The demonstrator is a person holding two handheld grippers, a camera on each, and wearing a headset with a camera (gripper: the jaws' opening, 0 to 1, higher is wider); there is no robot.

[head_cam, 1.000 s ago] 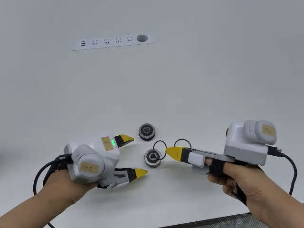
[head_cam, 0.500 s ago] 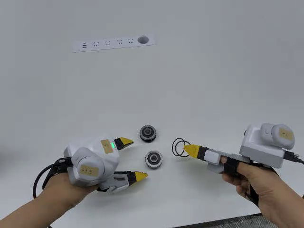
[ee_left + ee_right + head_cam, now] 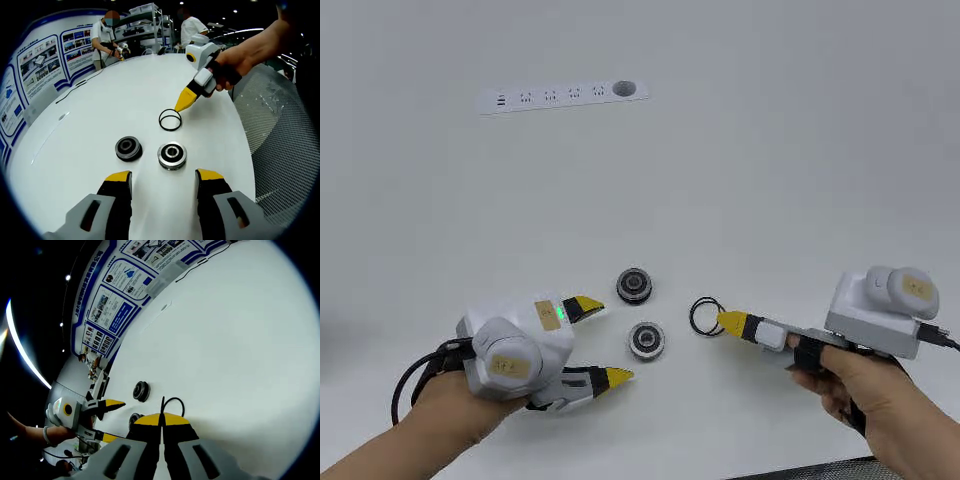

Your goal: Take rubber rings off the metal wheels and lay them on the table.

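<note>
Left tongs point(image 3: 605, 339) spread, near-left of two metal wheels point(image 3: 646, 340) on the worktop point(image 3: 770, 180). Right tongs point(image 3: 728, 321) pressed together, tips touching the rubber ring point(image 3: 692, 317) lying right of the wheels. I cannot tell whether it is pinched.

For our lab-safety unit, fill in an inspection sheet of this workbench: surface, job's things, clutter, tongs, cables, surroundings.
Surface: white table, smooth, no spills seen.
Job's things: dark wheel and silver wheel near each other, not touching; black rubber rings lie on the table beside them.
Clutter: power strip at the far side.
Tongs: left tongs open, beside the silver wheel; right tongs shut, apparently pinching the rings' edge.
Cables: black cable trails from the left gripper.
Surroundings: posters and people beyond the table.
</note>
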